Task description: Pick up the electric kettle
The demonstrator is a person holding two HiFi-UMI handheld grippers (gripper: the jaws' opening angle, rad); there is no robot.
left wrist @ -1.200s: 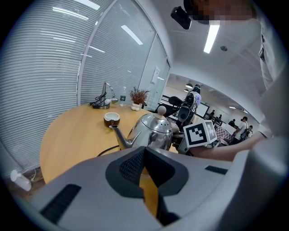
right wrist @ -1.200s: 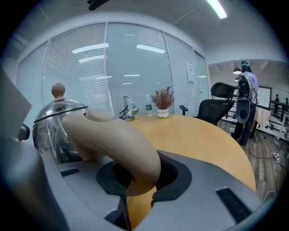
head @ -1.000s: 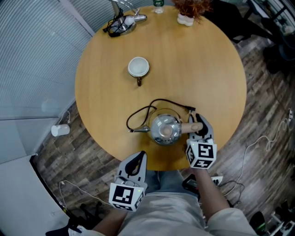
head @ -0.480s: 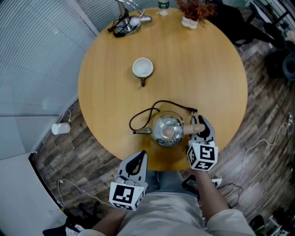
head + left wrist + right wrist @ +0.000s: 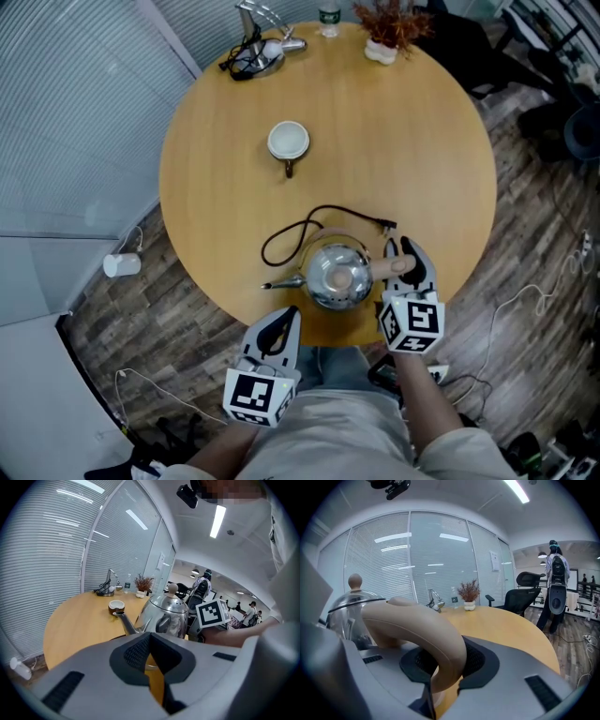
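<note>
The steel electric kettle (image 5: 337, 274) with a round knob lid hangs just above the near edge of the round wooden table (image 5: 422, 159), its spout pointing left. My right gripper (image 5: 401, 256) is shut on the kettle's beige handle (image 5: 417, 630), which arches between the dark pads (image 5: 480, 660). My left gripper (image 5: 274, 334) hovers below the table's near edge, left of the kettle, shut and holding nothing. From the left gripper view the kettle (image 5: 166, 616) shows close ahead, beyond the jaws.
A black cord (image 5: 281, 242) loops on the table behind the kettle. A white cup (image 5: 288, 142) stands farther back. At the far rim are a small potted plant (image 5: 382, 28), a bottle (image 5: 325, 14) and a metal stand with cables (image 5: 255, 52). Office chairs stand beyond.
The kettle has risen slightly in the right gripper and now sits nearer the table's front edge in the head view. The left gripper has stayed put.
</note>
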